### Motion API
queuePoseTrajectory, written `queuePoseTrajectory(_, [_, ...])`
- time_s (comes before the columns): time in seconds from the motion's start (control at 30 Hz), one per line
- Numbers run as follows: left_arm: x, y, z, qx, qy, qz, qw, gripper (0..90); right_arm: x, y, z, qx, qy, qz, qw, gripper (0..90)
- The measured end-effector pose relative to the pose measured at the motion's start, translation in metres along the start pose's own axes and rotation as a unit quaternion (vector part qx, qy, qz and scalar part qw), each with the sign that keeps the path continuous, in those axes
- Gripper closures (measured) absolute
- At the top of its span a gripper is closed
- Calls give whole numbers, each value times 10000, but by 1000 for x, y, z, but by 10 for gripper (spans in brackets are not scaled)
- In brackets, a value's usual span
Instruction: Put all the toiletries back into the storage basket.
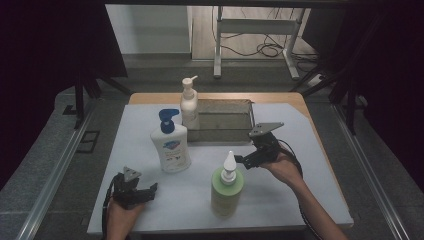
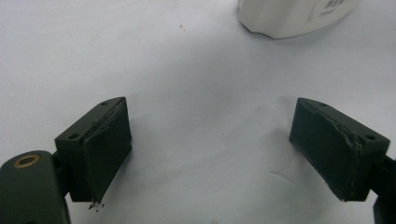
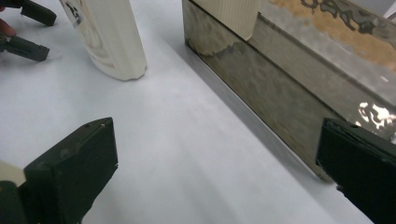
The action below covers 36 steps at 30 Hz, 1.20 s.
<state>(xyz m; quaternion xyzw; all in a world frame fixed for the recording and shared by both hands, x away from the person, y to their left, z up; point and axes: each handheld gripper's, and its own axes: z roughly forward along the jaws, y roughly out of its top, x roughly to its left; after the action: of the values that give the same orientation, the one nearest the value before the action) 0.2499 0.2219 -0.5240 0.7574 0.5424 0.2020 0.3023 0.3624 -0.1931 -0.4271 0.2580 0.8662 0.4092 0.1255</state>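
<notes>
Three bottles stand on the white board (image 1: 280, 190). A green bottle with a white nozzle (image 1: 227, 190) is at the front centre. A white bottle with a blue pump (image 1: 172, 147) (image 2: 294, 16) (image 3: 116, 37) is behind it to the left. A cream pump bottle (image 1: 189, 105) (image 3: 233, 14) stands at the left end of the metal tray (image 1: 225, 120) (image 3: 271, 88). My right gripper (image 1: 241, 161) (image 3: 219, 168) is open just right of the green bottle's nozzle, nothing between its jaws. My left gripper (image 1: 151, 190) (image 2: 210, 149) (image 3: 32, 31) rests open near the front left, empty.
The tray lies across the back of the board, its near wall close to my right gripper. The wooden table edge (image 1: 150, 97) shows behind it. Metal rails (image 1: 55, 165) run down both sides, and a table frame with cables (image 1: 260, 45) stands on the floor beyond.
</notes>
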Motion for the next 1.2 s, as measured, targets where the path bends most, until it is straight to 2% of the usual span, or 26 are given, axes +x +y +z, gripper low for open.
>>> queuePoseTrajectory(0.27, [0,0,0,-2,2,0,10000,124,0,-20,-9,-16,19,163,9999,0])
queuePoseTrajectory(0.47, [0,0,0,-2,2,0,10000,124,5,-34,-15,-8,-35,163,9999,0])
queuePoseTrajectory(0.8, [0,0,0,-1,2,3,10000,124,12,-54,-26,-69,62,298,9995,22])
queuePoseTrajectory(1.2, [0,0,0,-4,5,-3,10000,124,31,-69,-39,-5,244,266,9993,24])
